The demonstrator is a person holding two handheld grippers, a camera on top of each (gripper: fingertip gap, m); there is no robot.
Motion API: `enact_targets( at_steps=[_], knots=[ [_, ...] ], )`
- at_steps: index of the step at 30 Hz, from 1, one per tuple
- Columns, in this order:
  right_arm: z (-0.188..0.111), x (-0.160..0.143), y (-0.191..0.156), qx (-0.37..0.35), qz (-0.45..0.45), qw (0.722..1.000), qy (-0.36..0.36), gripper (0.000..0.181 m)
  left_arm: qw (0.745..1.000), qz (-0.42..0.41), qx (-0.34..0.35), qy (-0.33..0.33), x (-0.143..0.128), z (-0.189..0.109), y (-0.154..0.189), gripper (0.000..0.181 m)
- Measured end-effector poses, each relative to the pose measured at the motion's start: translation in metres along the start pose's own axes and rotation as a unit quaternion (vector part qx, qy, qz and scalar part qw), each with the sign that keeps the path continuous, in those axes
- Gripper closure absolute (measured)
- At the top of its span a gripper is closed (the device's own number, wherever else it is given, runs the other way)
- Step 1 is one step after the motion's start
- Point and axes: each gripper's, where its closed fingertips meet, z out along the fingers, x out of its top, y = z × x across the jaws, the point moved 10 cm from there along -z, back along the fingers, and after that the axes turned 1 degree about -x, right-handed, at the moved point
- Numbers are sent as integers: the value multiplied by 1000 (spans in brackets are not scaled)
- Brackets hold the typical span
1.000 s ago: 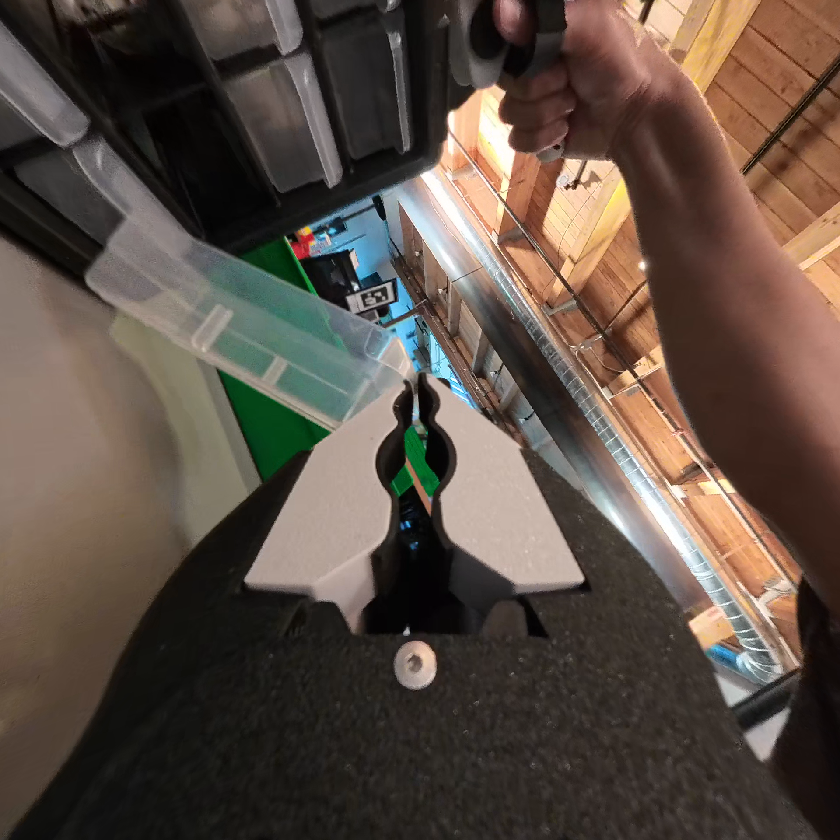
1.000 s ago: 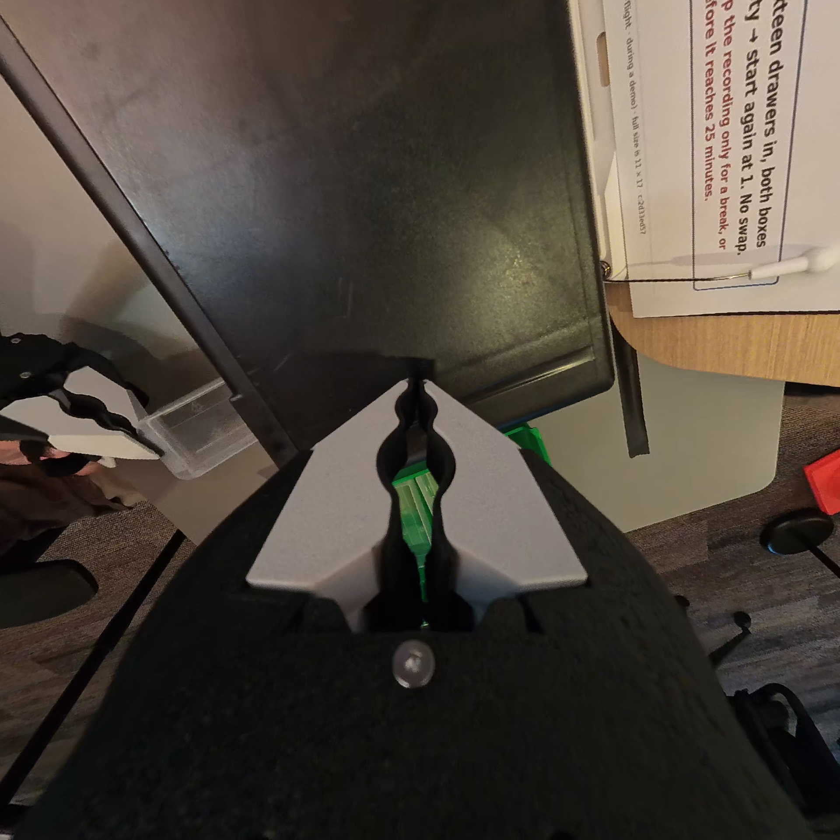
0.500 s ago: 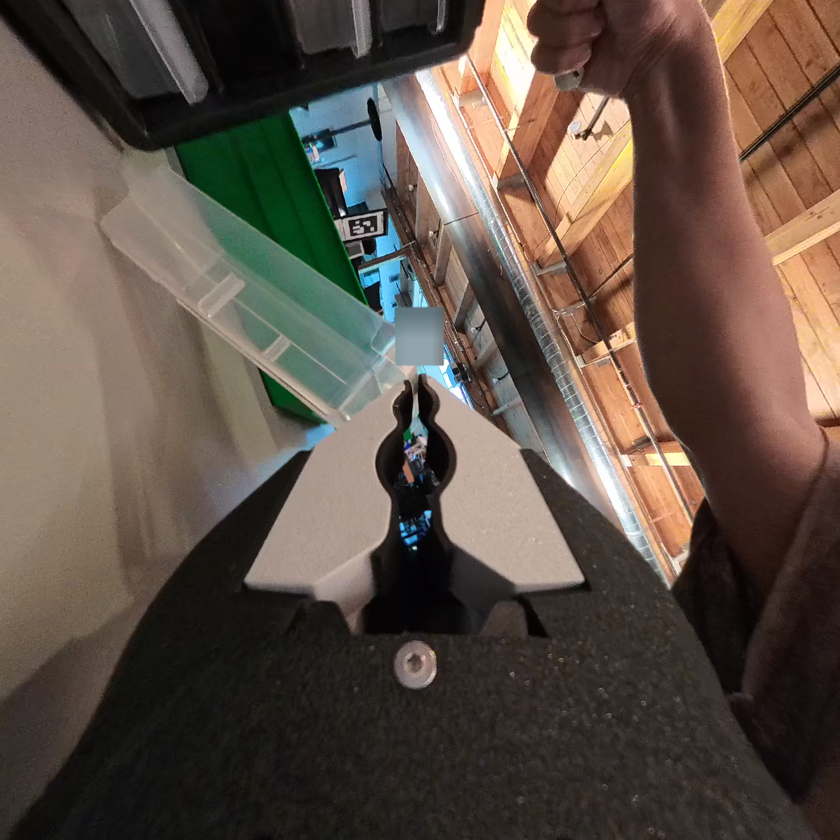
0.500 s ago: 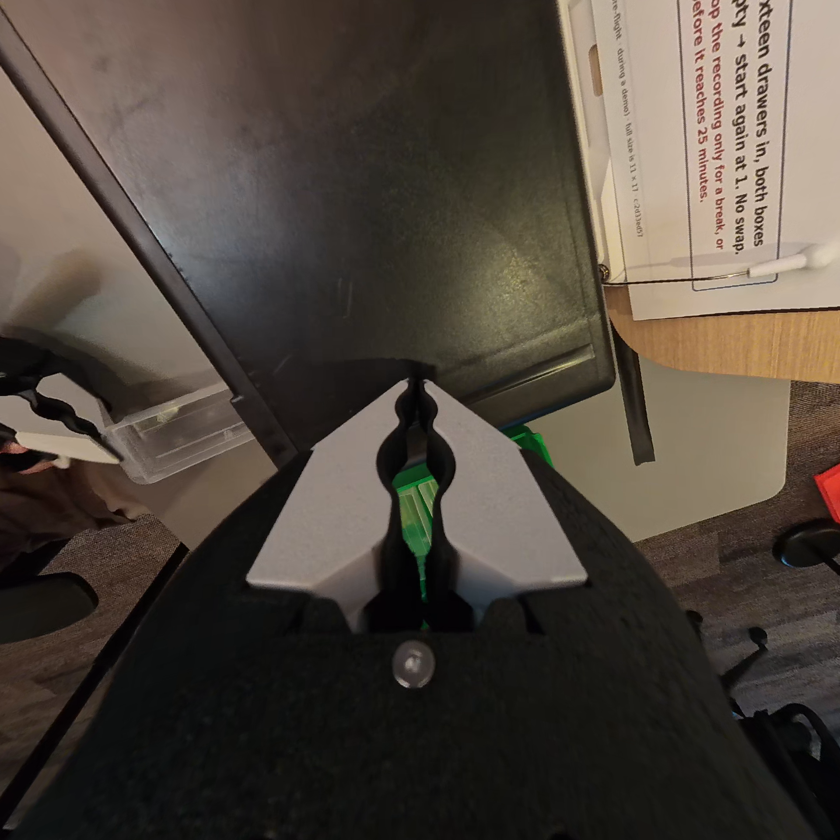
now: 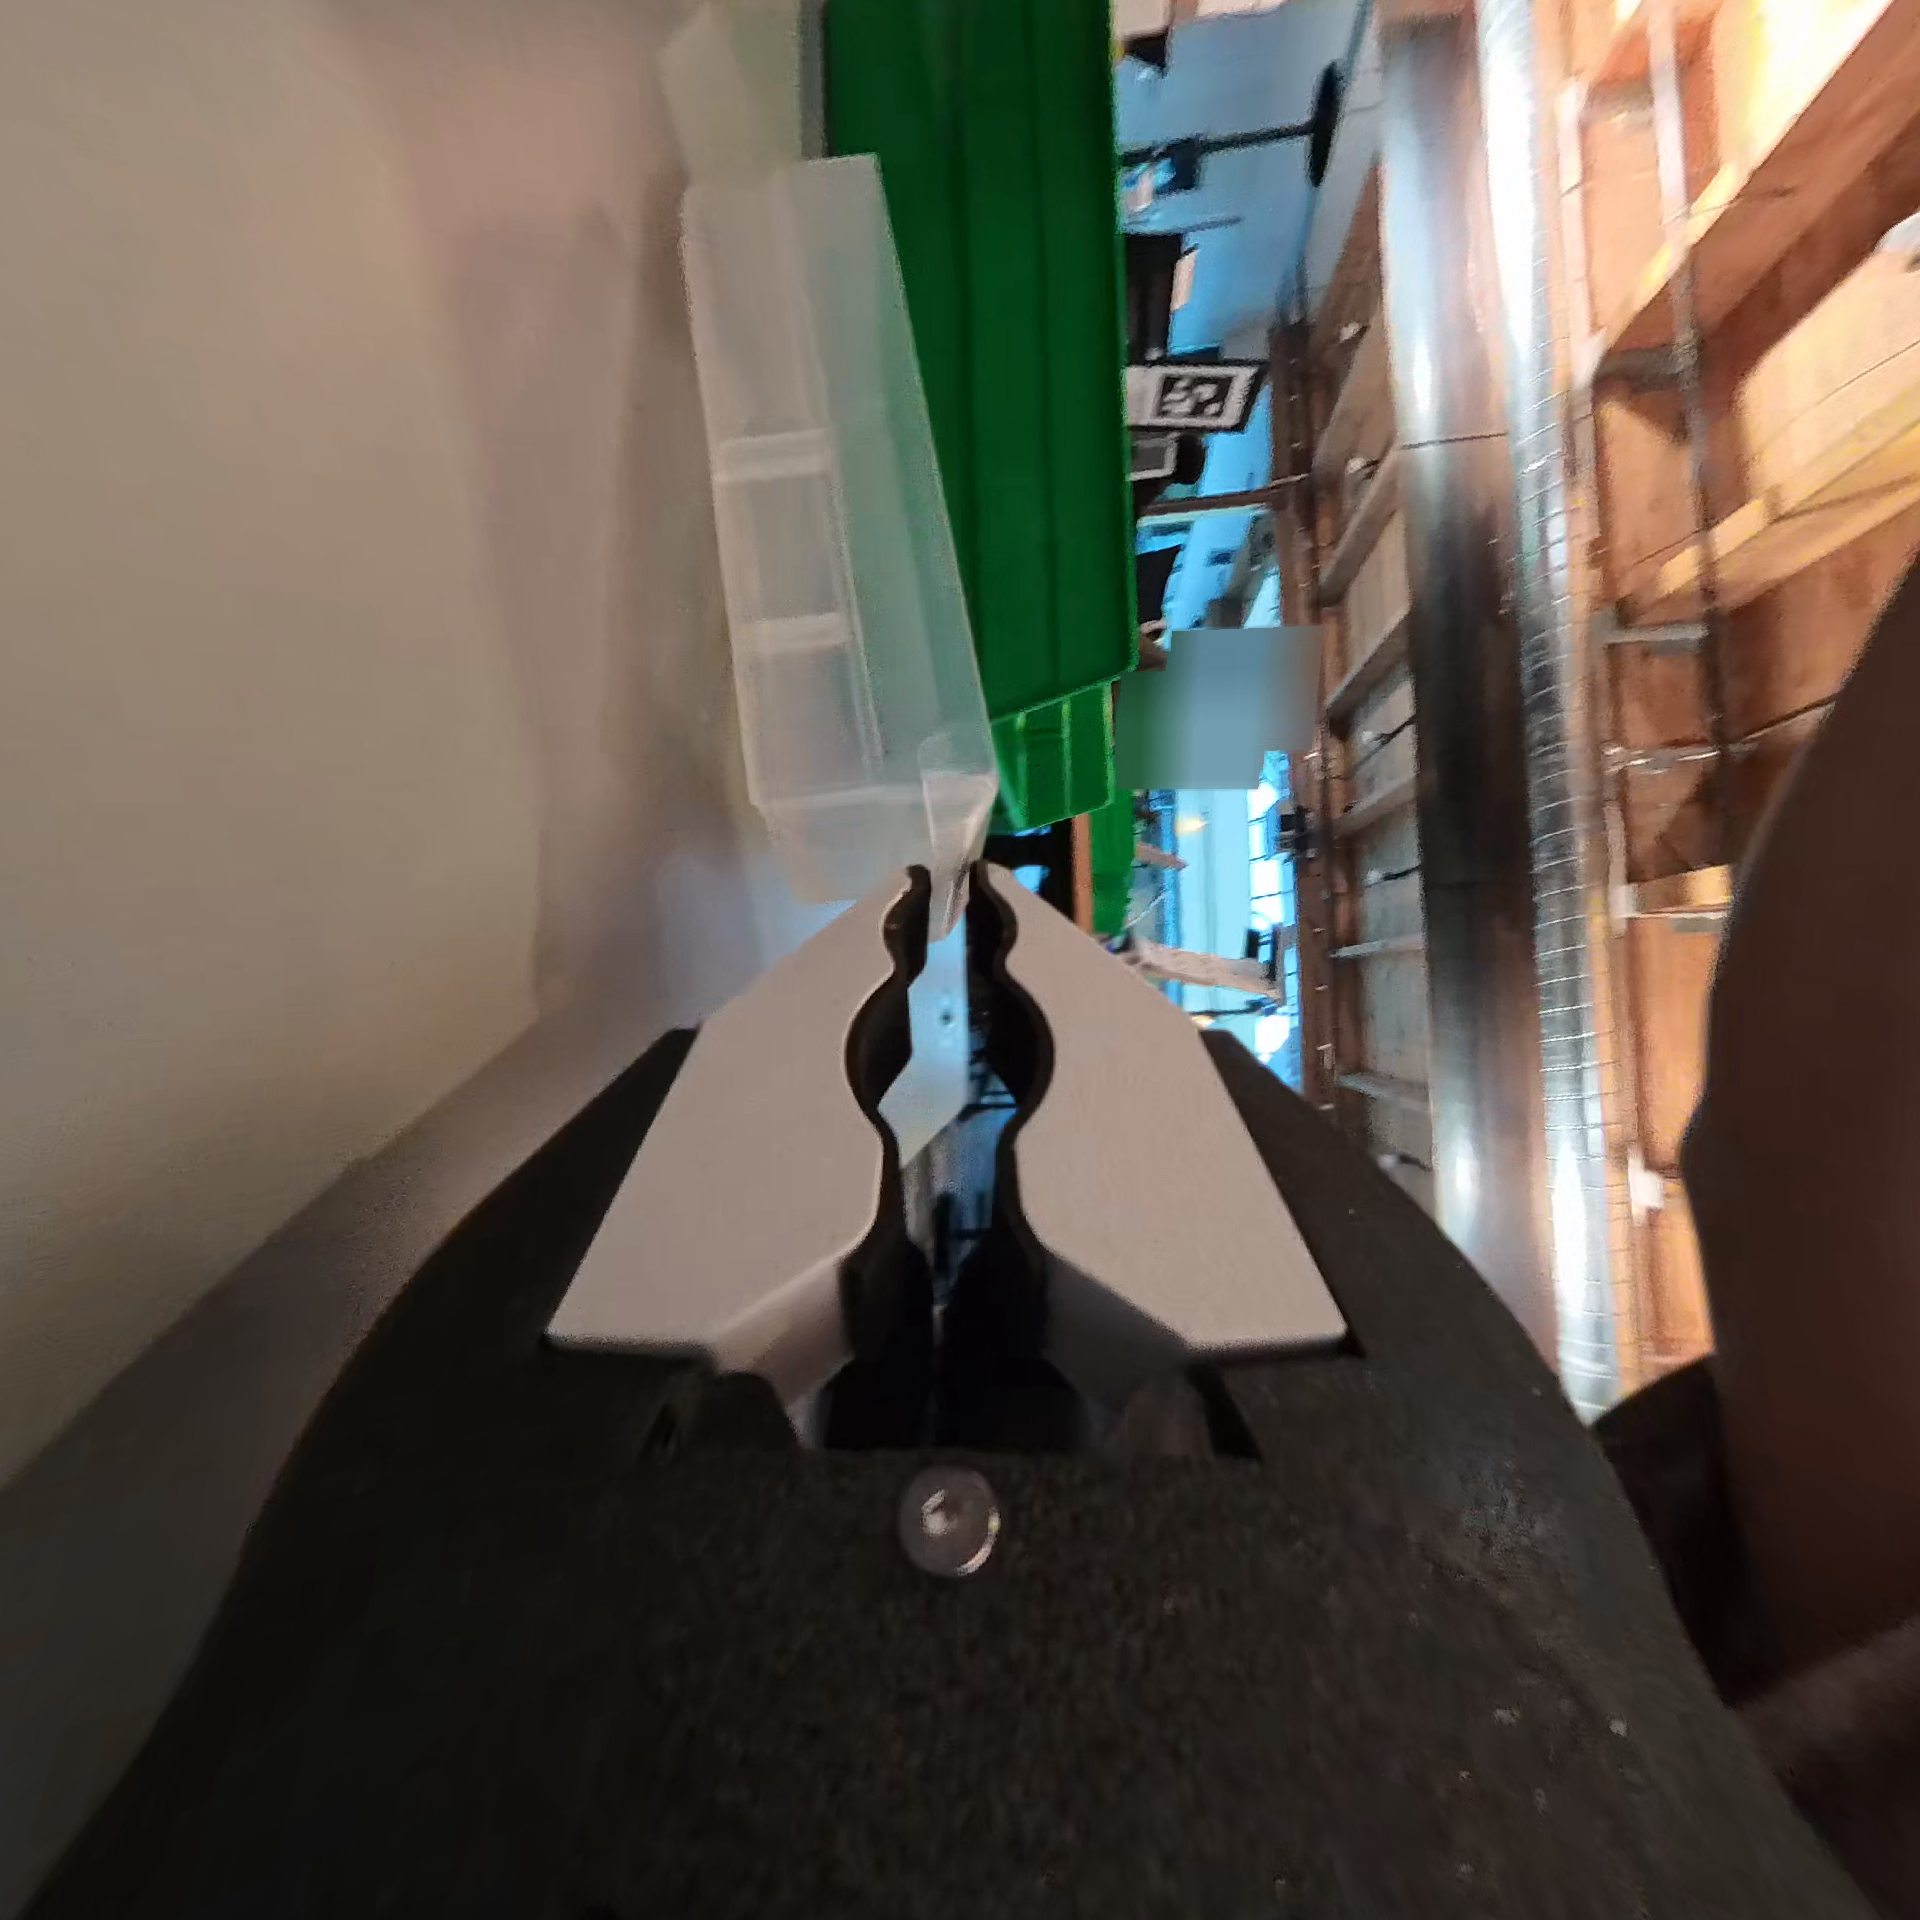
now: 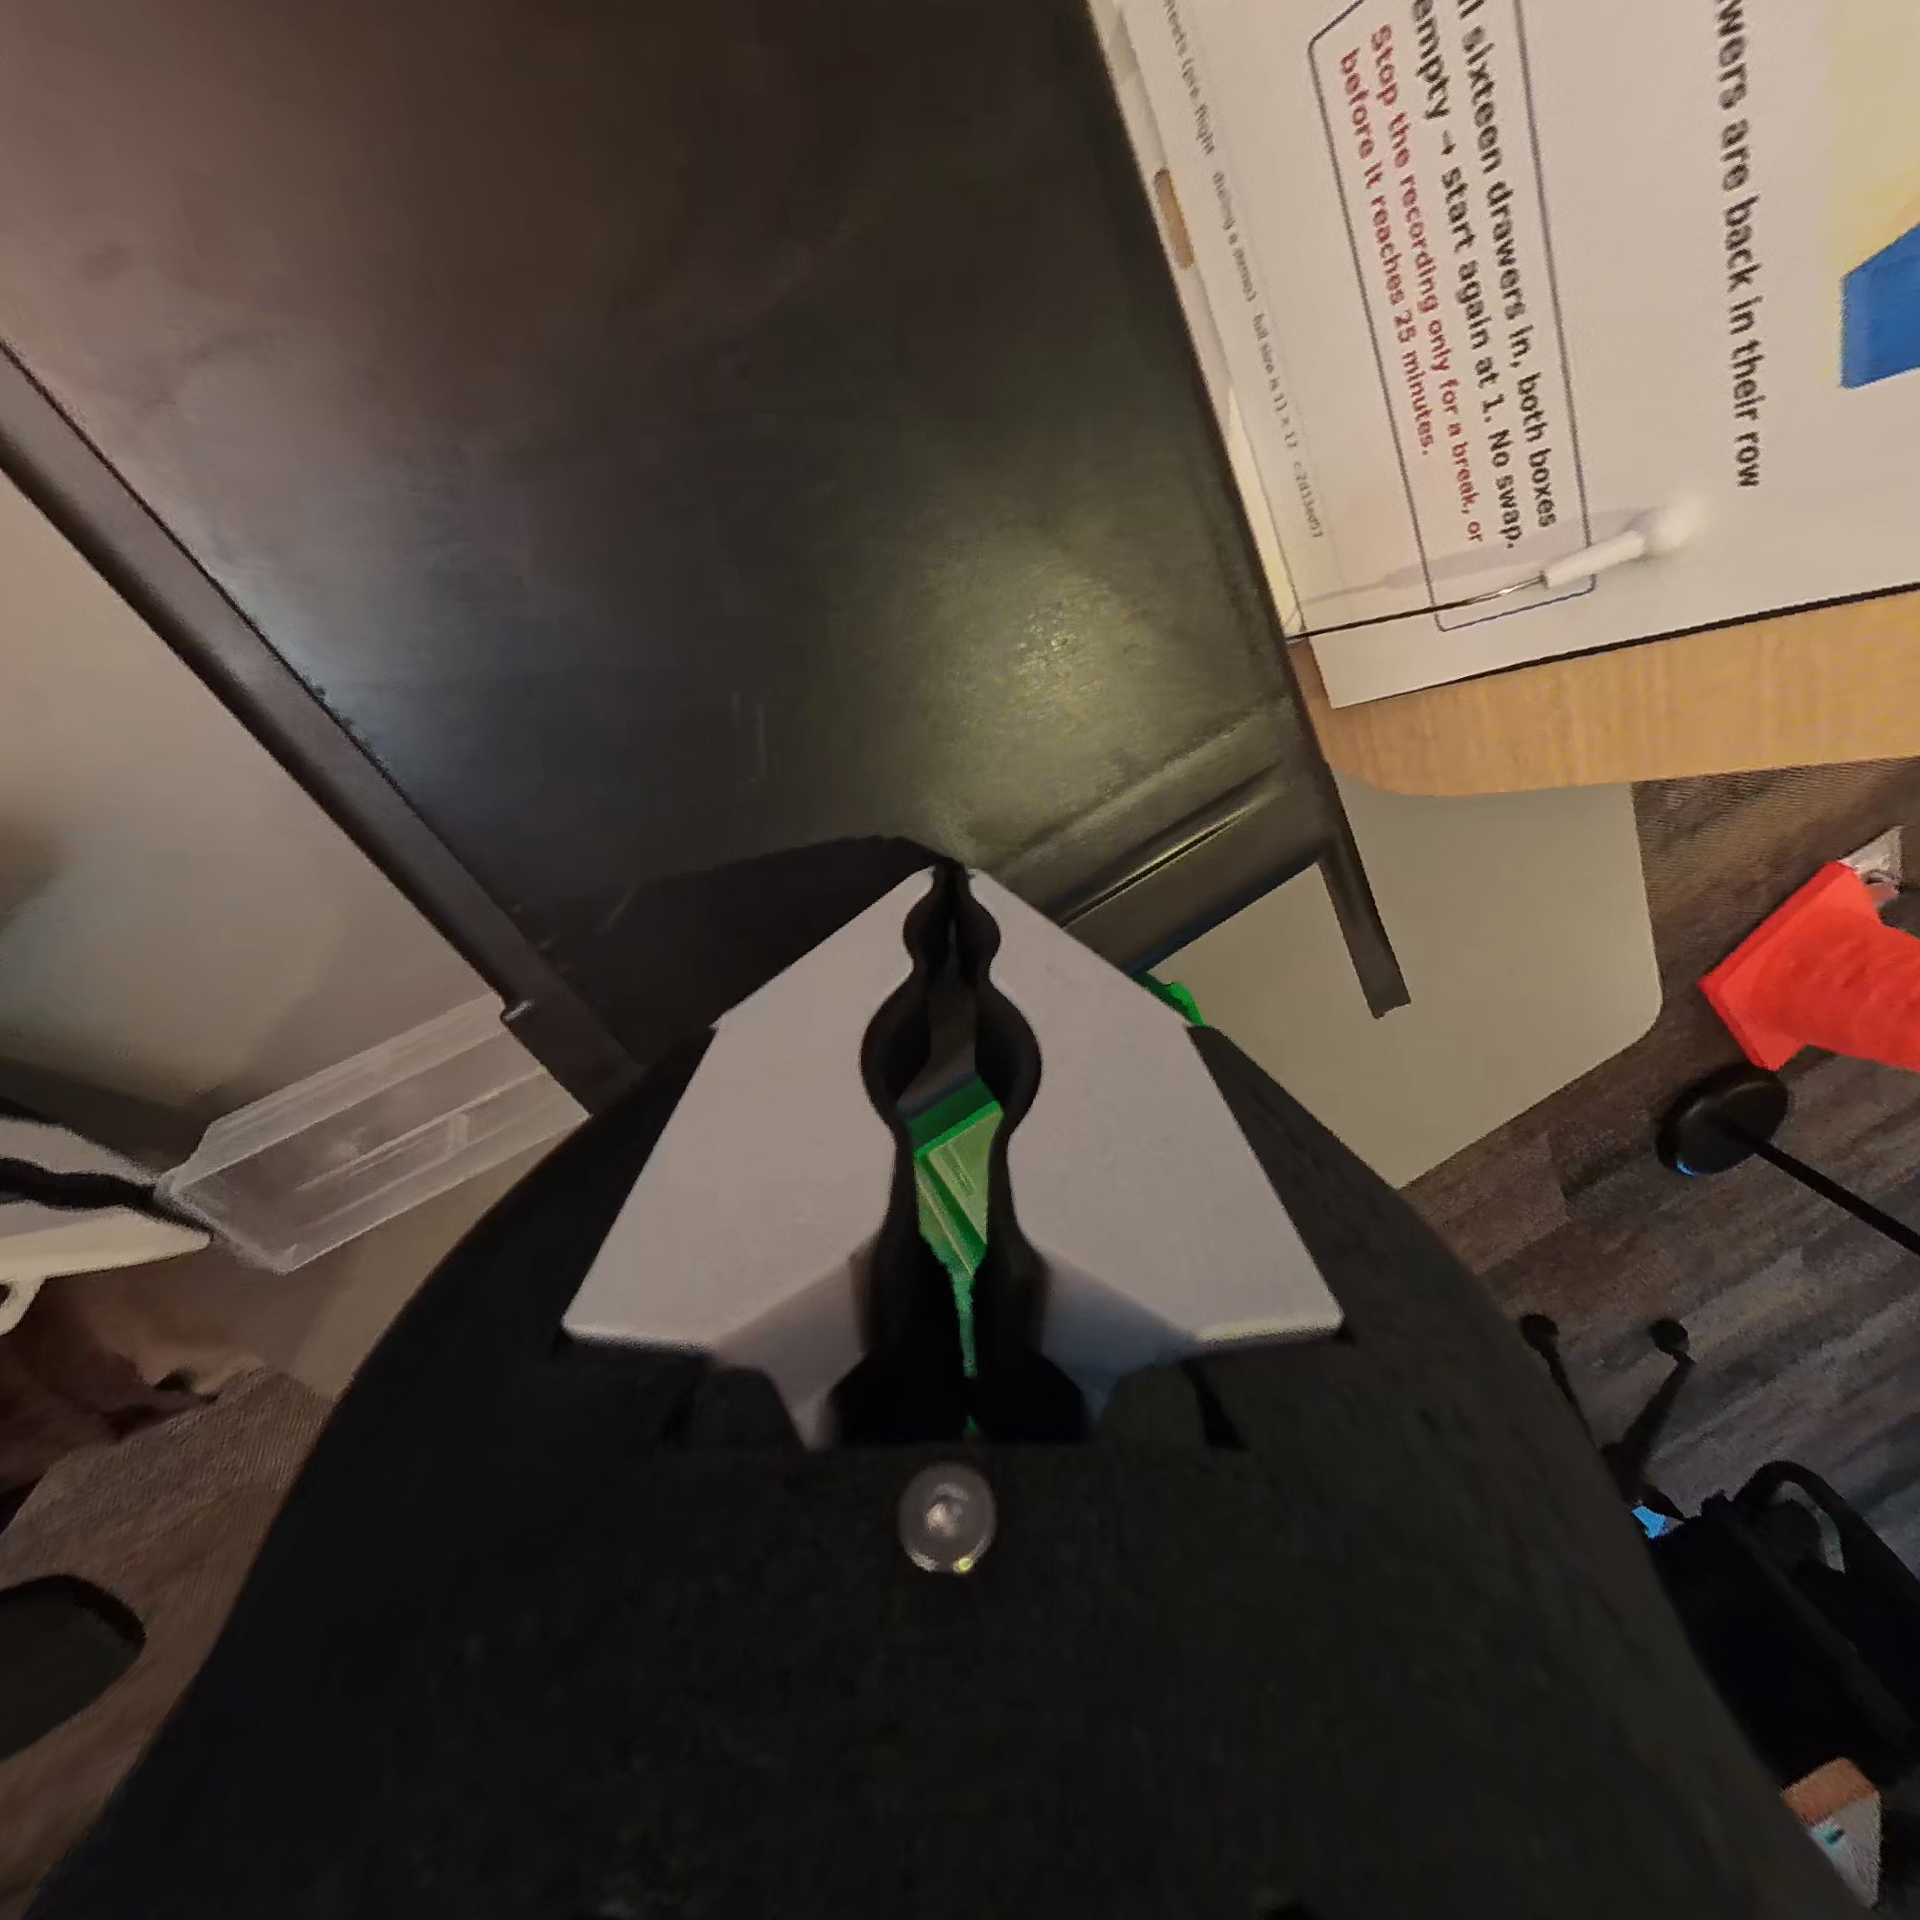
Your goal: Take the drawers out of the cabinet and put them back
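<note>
My left gripper (image 5: 945,883) is shut on the front lip of a clear plastic drawer (image 5: 831,520). It holds the drawer free of the cabinet, between a pale surface and a green bin (image 5: 997,364). In the right wrist view the same drawer (image 6: 353,1153) shows at the lower left, held by the left gripper (image 6: 73,1205), just off the black cabinet (image 6: 727,468). My right gripper (image 6: 951,883) is shut, its tips on the cabinet's edge; a dark strip of that edge shows between the fingers.
A printed paper sheet (image 6: 1558,312) lies on a wooden desk (image 6: 1610,727) to the right of the cabinet. A red object (image 6: 1829,997) and a black stand base (image 6: 1725,1132) are on the carpet. A green bin (image 6: 956,1174) is below the right gripper.
My left gripper has drawn the clear drawer fully out and away; the cabinet has left the left wrist view and the drawer now hangs before the green bin. The right gripper stays on the cabinet.
</note>
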Motion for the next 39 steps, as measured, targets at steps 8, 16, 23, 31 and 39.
enact_targets(
  at_steps=[8,16,23,31,39],
  knots=[
    [-27,-44,-55,-91,132,979,123,138,991,69,62,-95,-11,-3,7,134],
    [-5,-175,-177,16,360,914,185,102,967,180,75,-162,-13,-25,16,120],
    [46,-186,-243,60,402,910,80,96,960,186,56,-203,-26,-32,14,120],
    [102,-169,-254,-15,423,906,-14,92,888,437,36,-136,22,-99,48,124],
    [107,-174,-252,-6,375,925,-63,119,869,484,44,-95,85,-126,56,133]
  ],
)
